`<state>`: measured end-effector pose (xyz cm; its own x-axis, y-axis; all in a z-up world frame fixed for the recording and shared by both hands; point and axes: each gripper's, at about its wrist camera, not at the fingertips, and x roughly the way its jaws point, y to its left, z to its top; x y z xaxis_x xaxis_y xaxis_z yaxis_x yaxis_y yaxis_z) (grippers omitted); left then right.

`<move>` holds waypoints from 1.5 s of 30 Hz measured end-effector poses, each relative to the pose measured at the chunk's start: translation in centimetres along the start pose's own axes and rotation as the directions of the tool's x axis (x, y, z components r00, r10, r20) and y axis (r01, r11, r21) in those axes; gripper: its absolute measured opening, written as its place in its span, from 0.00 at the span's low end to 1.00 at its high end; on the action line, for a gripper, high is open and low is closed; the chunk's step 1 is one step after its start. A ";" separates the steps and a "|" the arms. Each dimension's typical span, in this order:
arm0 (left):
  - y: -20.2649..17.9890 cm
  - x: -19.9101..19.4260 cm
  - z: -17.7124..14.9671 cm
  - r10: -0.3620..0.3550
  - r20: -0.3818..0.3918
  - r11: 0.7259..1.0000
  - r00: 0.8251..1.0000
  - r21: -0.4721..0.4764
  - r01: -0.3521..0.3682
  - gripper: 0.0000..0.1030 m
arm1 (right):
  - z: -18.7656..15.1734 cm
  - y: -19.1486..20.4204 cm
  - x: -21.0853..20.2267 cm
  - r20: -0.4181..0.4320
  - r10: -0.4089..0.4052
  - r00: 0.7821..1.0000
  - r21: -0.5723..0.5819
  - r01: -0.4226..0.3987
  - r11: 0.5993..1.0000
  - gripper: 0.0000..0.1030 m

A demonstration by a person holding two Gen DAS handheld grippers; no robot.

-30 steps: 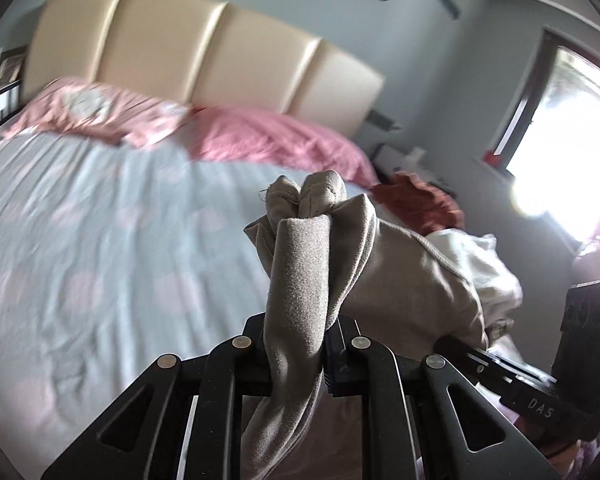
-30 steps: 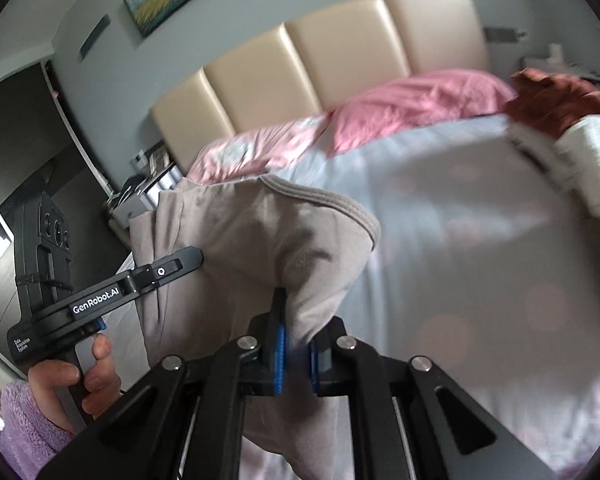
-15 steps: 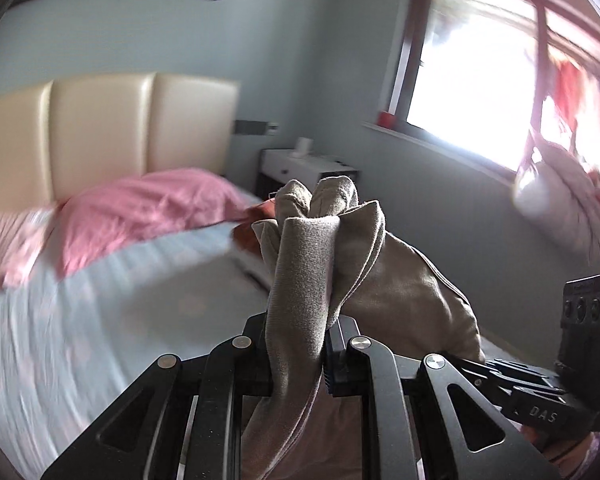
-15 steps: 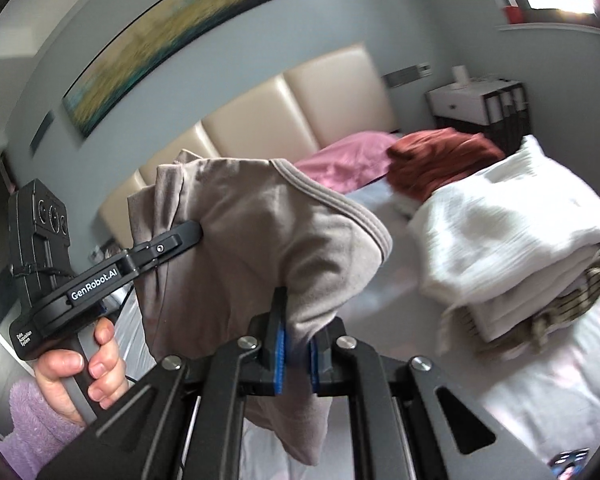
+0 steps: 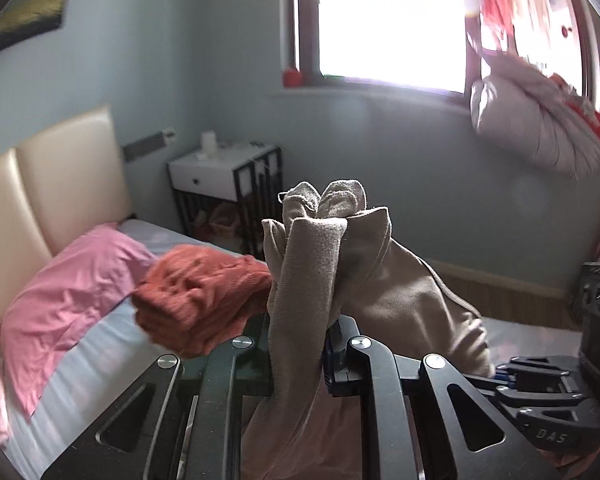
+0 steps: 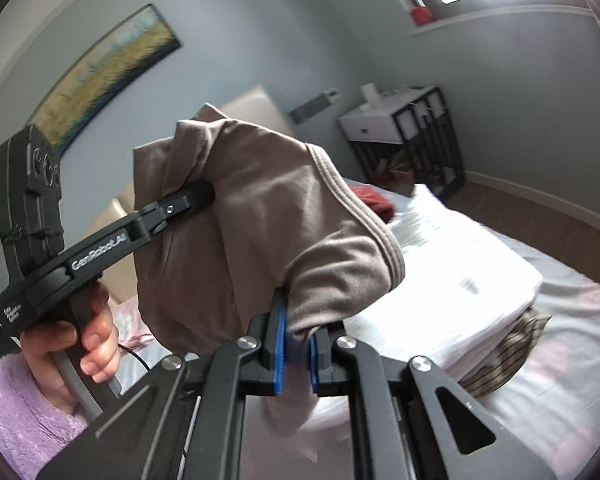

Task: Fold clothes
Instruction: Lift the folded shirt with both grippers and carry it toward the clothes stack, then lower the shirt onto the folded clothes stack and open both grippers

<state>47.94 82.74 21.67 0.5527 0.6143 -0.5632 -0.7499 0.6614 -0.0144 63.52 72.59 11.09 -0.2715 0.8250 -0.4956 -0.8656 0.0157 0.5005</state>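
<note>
A taupe garment (image 5: 384,292) hangs folded in the air between both grippers, above the bed. My left gripper (image 5: 300,344) is shut on a bunched edge that sticks up past the fingertips. My right gripper (image 6: 298,344) is shut on the garment (image 6: 260,232) near its ribbed neckline. In the right wrist view the left gripper (image 6: 196,196) shows at the left, held by a hand (image 6: 84,344) in a lilac sleeve, its tip buried in the cloth. In the left wrist view the right gripper's body is at the lower right; its fingertips are hidden by the cloth.
A stack of folded clothes lies on the bed (image 6: 572,368): white pieces (image 6: 452,280) over a striped one (image 6: 508,356), with a rust-red pile (image 5: 196,300) beyond. A pink pillow (image 5: 60,292), a cream headboard (image 5: 60,184), a bedside table (image 5: 224,184) and a window (image 5: 384,20) surround them.
Both grippers swung to the right with the garment held between them. The view went from the bed's middle and headboard to the folded stack, bedside table and window.
</note>
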 end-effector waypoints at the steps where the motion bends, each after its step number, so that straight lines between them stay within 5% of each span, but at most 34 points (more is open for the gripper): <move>1: -0.2 1.7 0.2 -0.015 -0.019 1.000 1.000 0.001 0.015 0.16 | 0.2 -0.9 0.5 -0.007 -0.015 1.000 0.007 0.015 1.000 0.08; 7: -2.0 11.1 0.6 -0.099 -0.142 0.994 0.985 0.020 0.103 0.17 | 1.2 -6.9 3.7 -0.049 -0.139 0.989 0.043 0.141 0.989 0.08; 15: -2.2 18.0 -2.1 -0.109 -0.250 0.994 0.962 -0.016 0.109 0.22 | 0.0 -12.8 7.5 -0.160 -0.112 0.981 0.145 0.136 0.980 0.12; 23: -0.6 16.3 -1.5 -0.010 -0.240 0.996 0.971 -0.087 -0.011 0.55 | 0.9 -16.9 7.3 -0.200 0.004 0.980 0.333 0.064 0.941 0.30; 27: 0.8 14.0 -1.3 0.028 -0.215 0.990 0.976 -0.127 -0.056 0.55 | 0.9 -19.4 5.9 -0.177 0.065 0.982 0.480 0.028 0.877 0.38; 28: 0.9 13.4 -1.4 0.038 -0.213 0.989 0.976 -0.130 -0.067 0.55 | 1.1 -20.0 5.7 -0.167 0.050 0.985 0.496 0.040 0.868 0.47; 30: 0.9 11.8 -2.0 0.041 -0.216 0.989 0.976 -0.130 -0.070 0.55 | 1.7 -21.0 5.5 -0.151 0.026 0.988 0.510 0.055 0.858 0.48; 33: 0.7 10.2 -3.2 0.047 -0.226 0.989 0.973 -0.123 -0.076 0.55 | 2.5 -21.8 5.5 -0.158 0.078 0.984 0.525 0.017 0.851 0.43; 37: 0.4 8.9 -4.8 0.064 -0.251 0.990 0.966 -0.103 -0.092 0.55 | 3.0 -21.1 5.3 -0.205 0.082 0.975 0.482 0.027 0.876 0.17; 42: 0.9 8.1 -6.2 0.090 -0.261 0.988 0.961 -0.101 -0.120 0.55 | 4.8 -19.5 4.6 -0.208 -0.084 0.975 0.293 0.144 0.945 0.06; 45: 1.8 7.6 -6.9 0.094 -0.252 0.983 0.963 -0.129 -0.130 0.54 | 5.3 -18.6 5.2 -0.233 -0.209 0.950 0.161 0.250 0.955 0.06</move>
<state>48.27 85.64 11.70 0.3699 0.5456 -0.7520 -0.8560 0.5148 -0.0475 80.46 79.57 2.97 -0.1751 0.6483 -0.7410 -0.8267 0.3120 0.4683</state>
